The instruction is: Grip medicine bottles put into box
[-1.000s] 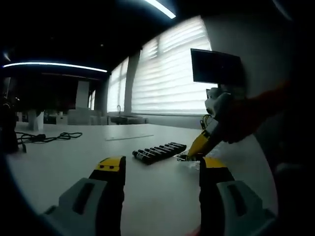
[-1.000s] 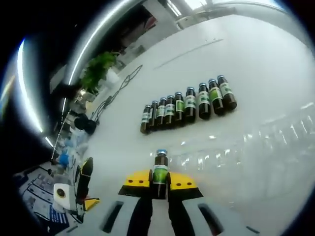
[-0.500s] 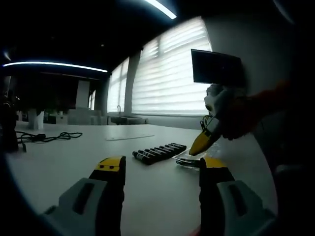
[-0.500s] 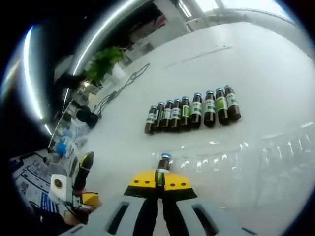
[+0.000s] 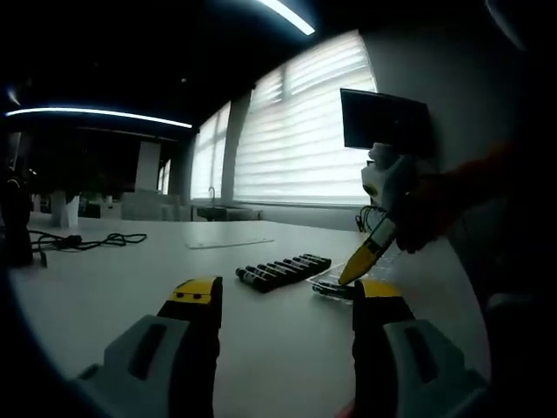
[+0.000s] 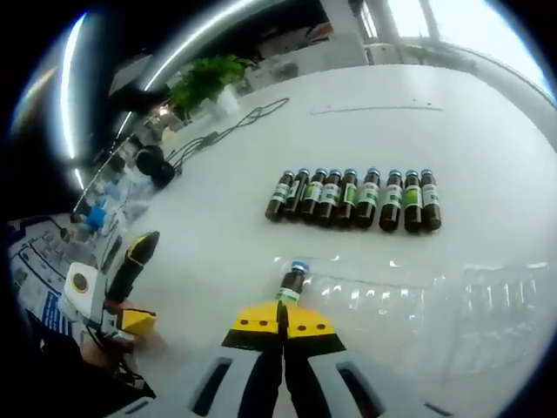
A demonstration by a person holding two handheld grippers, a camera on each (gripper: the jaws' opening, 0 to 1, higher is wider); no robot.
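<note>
Several dark brown medicine bottles (image 6: 357,187) with green labels and blue caps lie in a row on the white table (image 6: 487,131), also seen in the left gripper view as the bottle row (image 5: 283,268). A clear plastic tray box (image 6: 418,300) lies nearer. One bottle (image 6: 291,283) sits at the tray's left end, just beyond my right gripper (image 6: 283,324), whose jaws are shut together; its base is hidden behind the tips. My left gripper (image 5: 283,300) hovers open over bare table. The right gripper (image 5: 352,274) points down at the tray (image 5: 335,286).
A black cable (image 6: 226,131) and a green plant (image 6: 209,74) lie at the table's far side. A flat strip (image 5: 228,245) lies beyond the bottle row. A dark screen (image 5: 383,117) hangs on the wall. A hand with an orange sleeve (image 5: 435,209) holds the right gripper.
The bottle held between my right jaws one second ago now sits in the tray ahead of the tips. The right jaws have closed together. The left gripper has stayed put.
</note>
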